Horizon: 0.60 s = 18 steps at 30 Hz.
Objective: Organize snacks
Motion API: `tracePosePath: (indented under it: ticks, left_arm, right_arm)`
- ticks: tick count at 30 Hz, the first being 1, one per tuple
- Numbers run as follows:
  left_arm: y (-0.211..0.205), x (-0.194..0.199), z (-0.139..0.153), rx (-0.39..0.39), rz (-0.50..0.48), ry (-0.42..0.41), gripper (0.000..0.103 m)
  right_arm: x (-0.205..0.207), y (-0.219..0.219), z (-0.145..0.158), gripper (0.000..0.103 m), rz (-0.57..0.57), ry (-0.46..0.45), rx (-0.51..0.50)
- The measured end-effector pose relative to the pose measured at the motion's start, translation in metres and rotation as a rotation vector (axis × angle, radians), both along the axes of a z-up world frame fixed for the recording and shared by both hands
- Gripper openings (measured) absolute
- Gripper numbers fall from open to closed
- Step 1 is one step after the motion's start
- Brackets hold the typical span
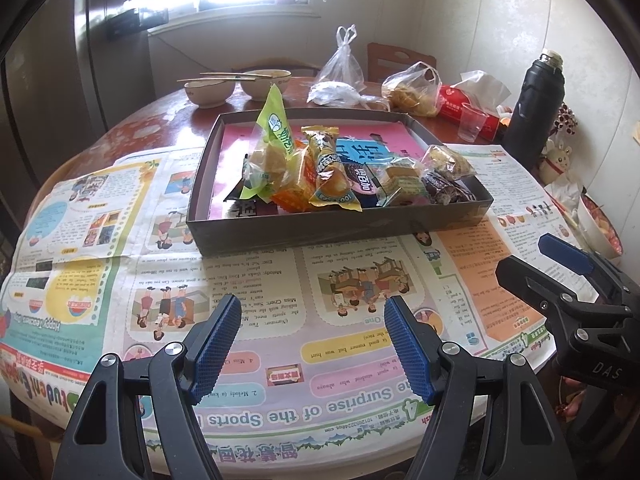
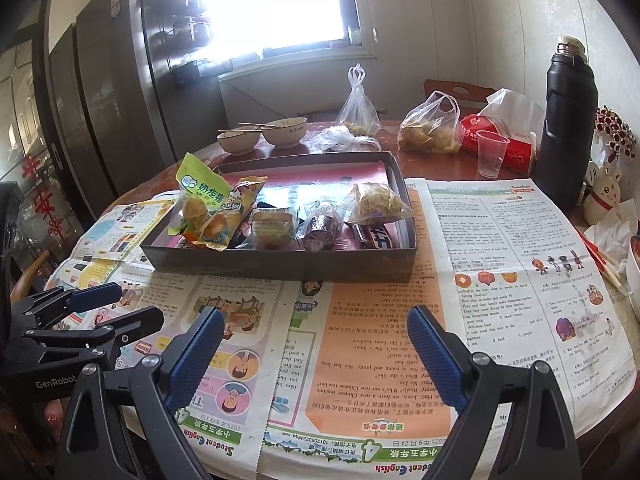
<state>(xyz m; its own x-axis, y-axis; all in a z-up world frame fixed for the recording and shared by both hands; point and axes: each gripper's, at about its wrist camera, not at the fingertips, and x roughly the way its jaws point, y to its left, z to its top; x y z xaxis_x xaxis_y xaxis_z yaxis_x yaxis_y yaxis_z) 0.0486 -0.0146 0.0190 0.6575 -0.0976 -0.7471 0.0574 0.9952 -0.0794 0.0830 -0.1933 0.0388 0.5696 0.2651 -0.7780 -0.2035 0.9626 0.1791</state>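
Note:
A shallow dark cardboard box stands on newspaper at the table's middle. Several wrapped snacks lie along its near side: a green-topped bag, an orange and yellow pack, a dark round cake, a clear bag of crumbly pastry and a black bar. My left gripper hovers over the newspaper in front of the box, open and empty. My right gripper hangs open and empty too, a little to the right of the left one. Each shows in the other's view.
Newspaper sheets cover the near table. Behind the box stand two bowls with chopsticks, plastic bags, a red tissue pack, a clear cup and a tall black flask. More clutter sits at the right edge.

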Motion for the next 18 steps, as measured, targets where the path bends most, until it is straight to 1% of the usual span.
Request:
tracePosePath:
  ticks: [18]
  left_arm:
    - [-0.0018,0.0002,-0.0009,0.018,0.000,0.002,0.076]
  right_arm:
    - [0.0014,-0.0021,-0.0033,0.093,-0.008,0.014,0.008]
